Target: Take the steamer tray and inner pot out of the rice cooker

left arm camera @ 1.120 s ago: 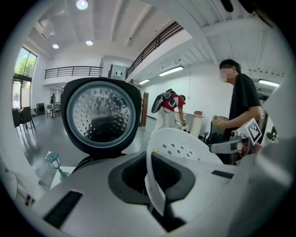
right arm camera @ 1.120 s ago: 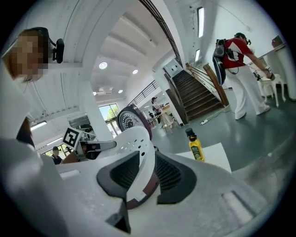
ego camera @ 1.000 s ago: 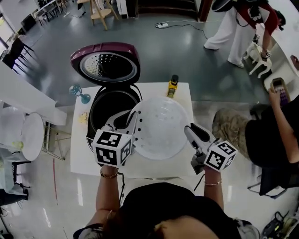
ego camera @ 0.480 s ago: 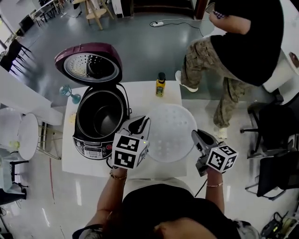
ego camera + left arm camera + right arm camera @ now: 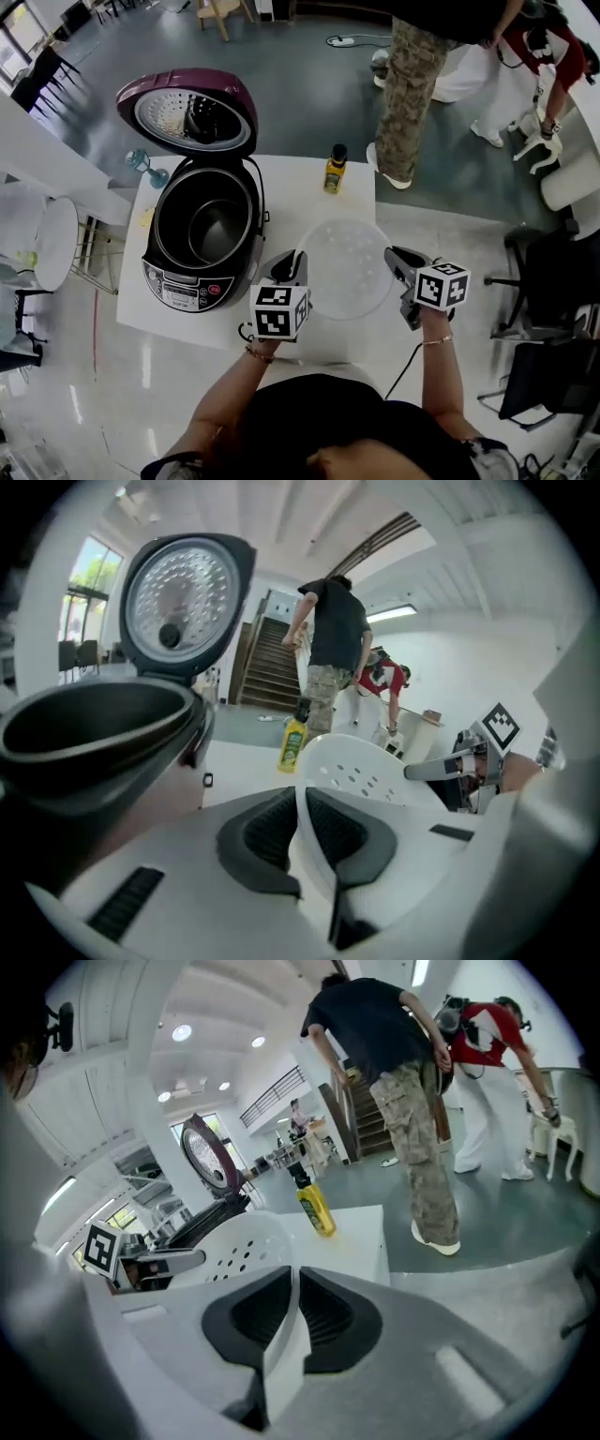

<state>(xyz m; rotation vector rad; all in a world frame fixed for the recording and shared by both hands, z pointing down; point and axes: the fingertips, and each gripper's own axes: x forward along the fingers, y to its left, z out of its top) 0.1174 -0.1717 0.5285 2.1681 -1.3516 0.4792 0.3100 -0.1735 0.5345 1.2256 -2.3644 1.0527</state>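
Note:
The white perforated steamer tray (image 5: 344, 267) is out of the rice cooker (image 5: 178, 281) and sits over the table's right half, held by its rim on both sides. My left gripper (image 5: 291, 267) is shut on its left rim; in the left gripper view the thin rim (image 5: 375, 771) is pinched between the pads. My right gripper (image 5: 398, 258) holds the right rim (image 5: 234, 1241), and its jaws are still closing on it. The cooker's maroon lid (image 5: 187, 112) stands open. The dark inner pot (image 5: 214, 230) is inside the cooker, uncovered.
A yellow bottle (image 5: 333, 169) stands at the back of the white table (image 5: 291, 187). A blue glass (image 5: 145, 167) is at the table's far left corner. People (image 5: 422, 84) stand on the floor beyond the table. White furniture (image 5: 37, 248) is to the left.
Both grippers have carried the steamer tray right and down, off the cooker to the table's right side. The inner pot now shows fully. A person has walked past behind the table.

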